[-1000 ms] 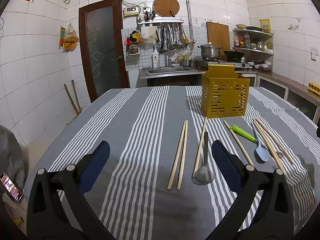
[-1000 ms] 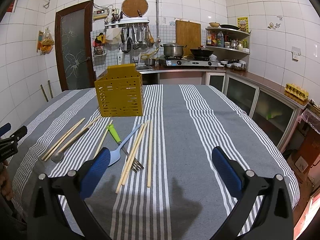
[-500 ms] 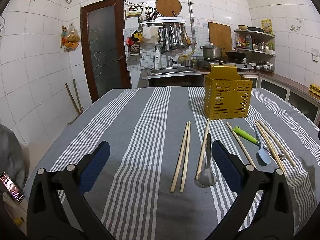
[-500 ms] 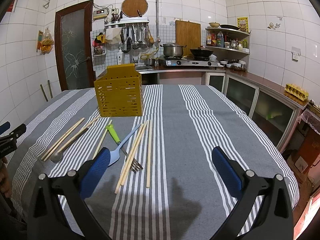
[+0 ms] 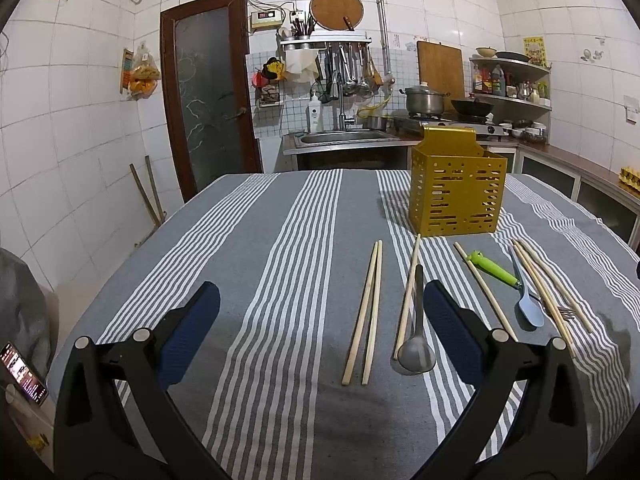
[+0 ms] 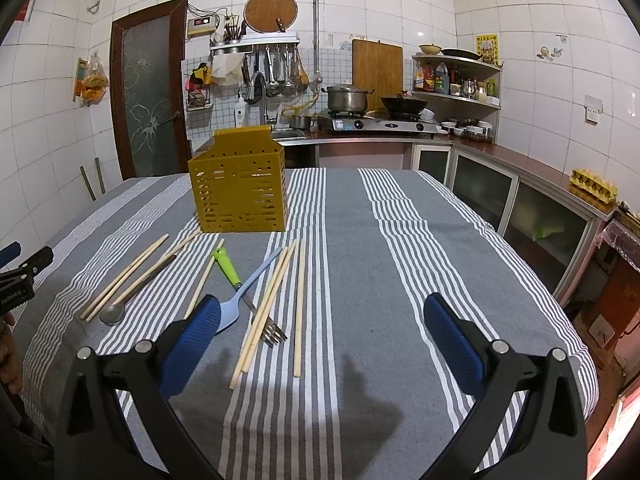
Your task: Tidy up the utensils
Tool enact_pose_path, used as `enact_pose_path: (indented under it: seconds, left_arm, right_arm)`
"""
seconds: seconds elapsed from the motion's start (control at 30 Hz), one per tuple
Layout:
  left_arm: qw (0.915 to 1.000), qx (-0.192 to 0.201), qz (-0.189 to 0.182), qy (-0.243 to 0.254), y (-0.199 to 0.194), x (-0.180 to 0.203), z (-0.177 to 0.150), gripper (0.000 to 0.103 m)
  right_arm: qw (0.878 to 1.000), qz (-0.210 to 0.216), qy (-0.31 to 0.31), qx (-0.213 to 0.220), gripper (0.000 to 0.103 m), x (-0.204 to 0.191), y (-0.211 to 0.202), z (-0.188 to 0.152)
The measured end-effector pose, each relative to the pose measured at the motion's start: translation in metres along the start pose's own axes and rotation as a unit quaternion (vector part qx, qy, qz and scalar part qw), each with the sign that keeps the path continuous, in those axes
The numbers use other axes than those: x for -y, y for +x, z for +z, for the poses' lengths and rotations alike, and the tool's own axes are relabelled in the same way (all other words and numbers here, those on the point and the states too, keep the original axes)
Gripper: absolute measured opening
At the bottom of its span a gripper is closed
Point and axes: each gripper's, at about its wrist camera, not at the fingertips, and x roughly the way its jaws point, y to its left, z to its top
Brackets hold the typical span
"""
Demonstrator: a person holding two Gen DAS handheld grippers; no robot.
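Note:
A yellow perforated utensil holder [image 5: 456, 196] [image 6: 240, 192] stands upright on the striped tablecloth. In front of it lie several wooden chopsticks [image 5: 366, 312] [image 6: 268, 304], a metal spoon [image 5: 417, 344] [image 6: 120, 308], a blue spoon [image 5: 526, 300] [image 6: 240, 300] and a green-handled fork [image 5: 494, 268] [image 6: 230, 268]. My left gripper [image 5: 320, 336] is open and empty above the table's near side, with a chopstick pair and the metal spoon lying ahead between its fingers. My right gripper [image 6: 320, 336] is open and empty, right of the utensils. The left gripper's tip shows at the right wrist view's left edge [image 6: 24, 264].
The table [image 6: 400, 240] is covered by a grey and white striped cloth. Behind it are a sink counter [image 5: 340, 140], a stove with pots [image 6: 360, 116] and cabinets along the right wall [image 6: 540, 216]. A door [image 5: 208, 92] is at the back left.
The left gripper has shifted slightly left and forward, so the utensils and holder sit a little further right in its view. The right gripper has barely moved. Both stay open.

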Motion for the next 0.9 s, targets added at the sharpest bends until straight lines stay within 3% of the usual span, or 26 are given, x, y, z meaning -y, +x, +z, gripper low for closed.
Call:
enact_pose_path:
  seconds: [0.33, 0.53, 0.7, 0.9]
  left_arm:
    - [0.9996, -0.023, 0.001, 0.017, 0.034, 0.0, 0.016, 0.098]
    - [0.9951, -0.087, -0.031, 0.033, 0.094, 0.0, 0.024, 0.098]
    - [0.9853, -0.15, -0.055, 0.061, 0.144, 0.006, 0.017, 0.094]
    - [0.9773, -0.183, -0.066, 0.083, 0.177, 0.012, 0.011, 0.092]
  right_arm:
    - [0.999, 0.0, 0.004, -0.036, 0.099, 0.015, 0.036, 0.014]
    - [0.997, 0.001, -0.014, -0.075, 0.099, 0.014, 0.086, 0.027]
    - [0.994, 0.012, -0.021, -0.107, 0.098, 0.008, 0.122, 0.029]
    - [0.99, 0.014, -0.045, -0.134, 0.098, -0.003, 0.145, 0.023]
